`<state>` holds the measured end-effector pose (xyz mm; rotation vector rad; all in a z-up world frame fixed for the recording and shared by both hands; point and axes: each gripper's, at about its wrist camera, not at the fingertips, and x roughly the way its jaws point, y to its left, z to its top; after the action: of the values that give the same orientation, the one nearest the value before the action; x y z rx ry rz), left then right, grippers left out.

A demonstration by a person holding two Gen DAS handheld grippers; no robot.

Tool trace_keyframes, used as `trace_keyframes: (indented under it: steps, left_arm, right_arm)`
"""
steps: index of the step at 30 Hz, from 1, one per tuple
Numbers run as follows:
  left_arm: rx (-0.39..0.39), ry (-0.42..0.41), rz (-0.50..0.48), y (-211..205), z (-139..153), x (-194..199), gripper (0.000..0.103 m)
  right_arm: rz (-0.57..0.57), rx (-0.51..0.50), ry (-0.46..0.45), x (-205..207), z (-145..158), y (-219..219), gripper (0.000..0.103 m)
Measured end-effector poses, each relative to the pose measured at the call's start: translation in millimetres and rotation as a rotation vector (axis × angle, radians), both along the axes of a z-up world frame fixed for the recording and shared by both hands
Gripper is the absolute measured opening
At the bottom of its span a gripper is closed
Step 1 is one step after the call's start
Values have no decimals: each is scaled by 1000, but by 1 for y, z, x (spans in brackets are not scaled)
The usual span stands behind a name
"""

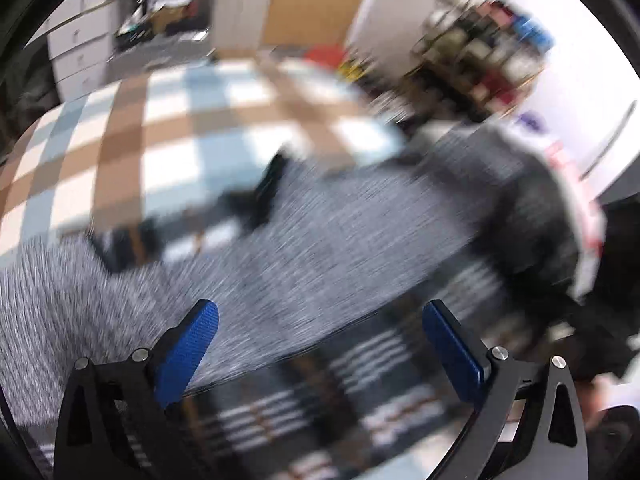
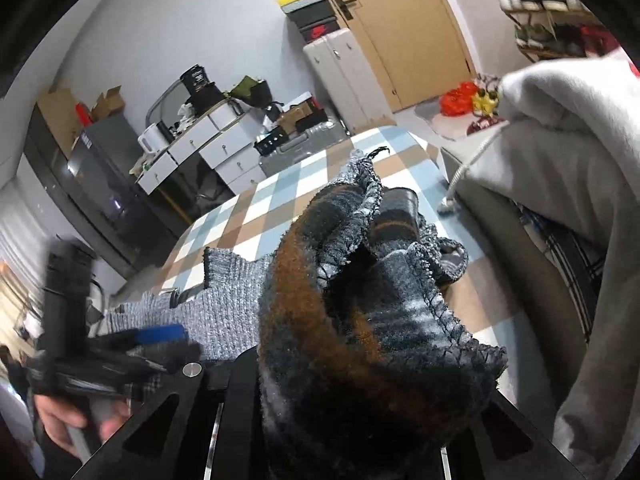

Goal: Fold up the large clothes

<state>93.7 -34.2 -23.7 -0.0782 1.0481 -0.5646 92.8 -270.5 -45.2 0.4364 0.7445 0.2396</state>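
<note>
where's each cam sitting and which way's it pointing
Left wrist: on the left gripper, aimed down at the blurred grey knit garment on the checked cloth; its open blue pads show.
Right wrist: on the right gripper, looking across the bed toward the door; bunched dark fabric hides its fingers; the left gripper and a hand show.
Shared: garment, checked cloth, door.

Left wrist view: sits just behind the left hand-held gripper (image 1: 320,344), looks forward and down along its two blue fingers (image 1: 188,354), close above the grey knit garment (image 1: 320,232) on the checked bed cover (image 1: 168,128). Very blurred.

Right wrist view: sits behind the right hand-held gripper, looks forward and down, very close to bunched dark cloth (image 2: 360,340) right ahead.

Shared by both: grey knit garment, checked bed cover, wooden door (image 2: 404,24). Left hand-held gripper (image 2: 160,336) also seen at left of right view.
</note>
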Motion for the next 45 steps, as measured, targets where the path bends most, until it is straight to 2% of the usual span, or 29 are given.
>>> trace_keyframes:
  steps: [2, 3, 4, 6, 8, 10, 12, 13, 15, 17, 20, 22, 24, 25, 27, 28, 30, 33, 36, 38, 41, 42, 44, 45]
  left_arm:
    - [-86, -27, -38, -4, 14, 8, 99]
    - [-92, -16, -30, -5, 12, 19, 99]
    - [-97, 13, -24, -8, 5, 30, 99]
    - [-122, 142, 9, -2, -27, 59, 99]
    - [-156, 171, 43, 5, -41, 58, 98]
    - [-195, 191, 38, 14, -38, 57, 98]
    - [-281, 226, 68, 27, -33, 53, 97]
    - [-301, 239, 81, 33, -27, 48, 89]
    - [-324, 271, 101, 49, -14, 36, 87]
    - [-307, 230, 126, 68, -1, 20, 87]
    - [-216, 112, 182, 106, 10, 3, 87]
    - [-195, 81, 241, 127, 0, 13, 87]
    - [-194, 97, 292, 148, -17, 21, 87]
    - [-220, 132, 280, 159, -33, 28, 87]
    - [-195, 135, 260, 158, -47, 38, 72]
    - [-160, 106, 229, 156, -46, 38, 70]
    - [-157, 96, 199, 155, -44, 37, 70]
    - [-217, 113, 200, 161, -39, 31, 70]
    - [-259, 110, 201, 168, -15, 14, 70]
    - [-204, 50, 202, 173, -5, -1, 75]
    - [-133, 87, 208, 176, -30, 9, 77]
    - [-133, 102, 204, 178, -39, 12, 77]
    - [-135, 71, 209, 178, -47, 15, 76]
    - [-110, 46, 204, 173, -48, 17, 76]
  right_arm:
    - [-1, 13, 5, 1, 2, 0, 16]
    - [-1, 18, 4, 0, 2, 0, 16]
    - [1, 16, 2, 0, 3, 0, 16]
    - [5, -5, -3, -2, 4, 4, 16]
    - [7, -11, -1, -2, 2, 3, 16]
    - [9, -6, 9, 0, -2, 1, 16]
    - [13, -6, 17, 1, -4, 0, 16]
    - [14, -6, 20, 2, -4, 0, 16]
    - [15, -6, 21, 0, -4, 0, 16]
    - [13, -5, 25, 0, -4, 0, 17]
    - [6, 16, 33, -1, -4, -4, 17]
    - [0, 23, 36, -1, -4, -4, 17]
    - [-4, 17, 36, -1, -3, -2, 17]
    - [-5, 11, 34, -1, -3, -1, 17]
    - [-6, 0, 32, -1, -3, 0, 17]
    - [-6, -10, 29, -1, -3, 1, 17]
    - [-8, -26, 29, -1, -4, 2, 17]
    - [-23, -30, 42, -1, -8, 1, 17]
    - [-28, -33, 46, -2, -8, 1, 17]
    - [-29, -41, 44, -2, -8, 2, 17]
    - [-28, -37, 44, -1, -8, 2, 17]
    - [-28, -36, 45, -1, -8, 2, 17]
    - [-28, -32, 45, -2, -8, 1, 18]
    - [-26, -31, 46, -2, -9, 1, 18]
